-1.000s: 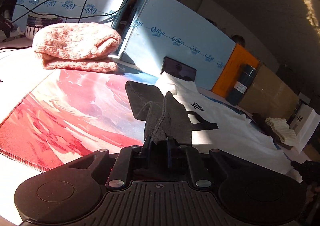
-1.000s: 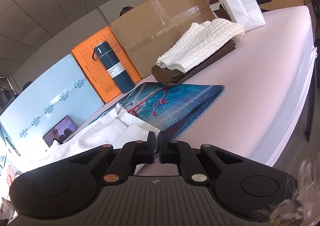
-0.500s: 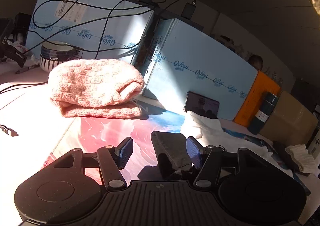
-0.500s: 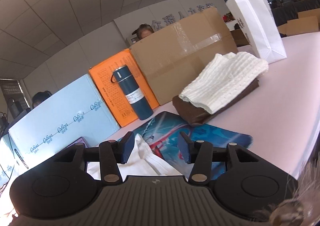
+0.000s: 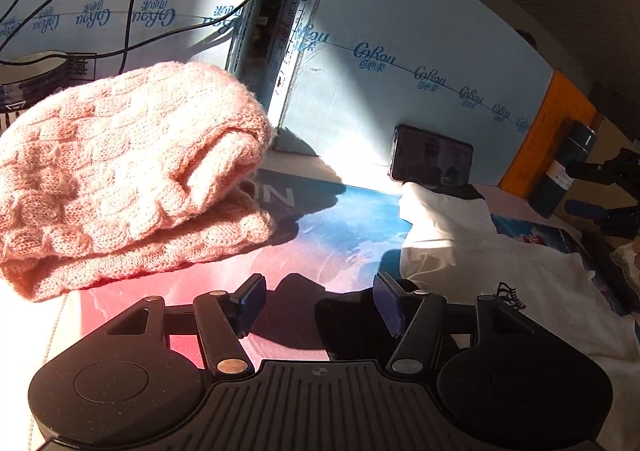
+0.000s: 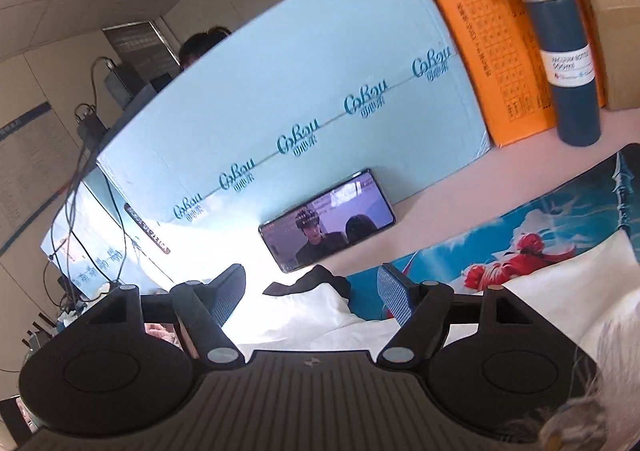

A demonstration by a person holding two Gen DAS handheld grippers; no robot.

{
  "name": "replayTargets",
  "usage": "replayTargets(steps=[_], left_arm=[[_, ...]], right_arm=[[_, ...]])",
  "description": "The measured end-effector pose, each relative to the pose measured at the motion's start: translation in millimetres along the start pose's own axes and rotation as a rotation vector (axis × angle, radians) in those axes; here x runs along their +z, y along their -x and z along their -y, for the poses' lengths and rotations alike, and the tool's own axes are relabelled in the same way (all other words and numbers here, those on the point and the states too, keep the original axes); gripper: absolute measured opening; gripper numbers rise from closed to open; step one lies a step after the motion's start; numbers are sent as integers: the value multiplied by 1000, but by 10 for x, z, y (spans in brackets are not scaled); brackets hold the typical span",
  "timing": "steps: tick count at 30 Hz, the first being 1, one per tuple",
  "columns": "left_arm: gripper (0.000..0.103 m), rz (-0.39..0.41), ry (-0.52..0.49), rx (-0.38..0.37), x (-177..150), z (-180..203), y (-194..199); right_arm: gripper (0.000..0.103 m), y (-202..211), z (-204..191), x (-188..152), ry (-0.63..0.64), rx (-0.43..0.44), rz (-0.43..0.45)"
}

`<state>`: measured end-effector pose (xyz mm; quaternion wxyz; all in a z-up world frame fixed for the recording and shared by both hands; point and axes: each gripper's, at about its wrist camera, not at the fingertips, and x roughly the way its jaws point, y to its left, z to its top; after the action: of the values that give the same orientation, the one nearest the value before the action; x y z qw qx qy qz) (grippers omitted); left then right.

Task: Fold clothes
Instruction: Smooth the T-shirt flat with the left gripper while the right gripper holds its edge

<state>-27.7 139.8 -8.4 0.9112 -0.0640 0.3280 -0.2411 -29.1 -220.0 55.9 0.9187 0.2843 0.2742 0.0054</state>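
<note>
The white garment (image 6: pixel 540 303) lies spread on the printed mat (image 5: pixel 340 239) on the desk, a phone (image 6: pixel 326 221) propped just behind it against the blue box (image 6: pixel 280 111). The left hand-held gripper (image 5: pixel 320 305) stands apart with a dark fabric piece (image 5: pixel 352 321) loose beside its right finger; a folded pink sweater (image 5: pixel 124 171) sits left of the garment. The right hand-held gripper (image 6: pixel 312 297) is opening over the garment, clamping nothing.

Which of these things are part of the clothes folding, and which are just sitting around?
Part of the job:
white garment
dark sleeve end
folded pink sweater

Just lying about:
phone
blue bottle
pale blue boxes
orange box
printed mat
</note>
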Motion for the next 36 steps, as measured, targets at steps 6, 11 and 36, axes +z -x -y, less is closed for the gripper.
replayTargets(steps=[6,11,36], left_arm=[[53,10,-115,-8,-45,168,-125],[13,5,-202,-55,-43,302,-111],[93,81,-305,-100,-196,467,604]], right_arm=[[71,-813,-36,-211,-8,-78,-68],[11,-981,-63,-325,59,-82,-44],[75,511,550,-145,-47,-160,228]])
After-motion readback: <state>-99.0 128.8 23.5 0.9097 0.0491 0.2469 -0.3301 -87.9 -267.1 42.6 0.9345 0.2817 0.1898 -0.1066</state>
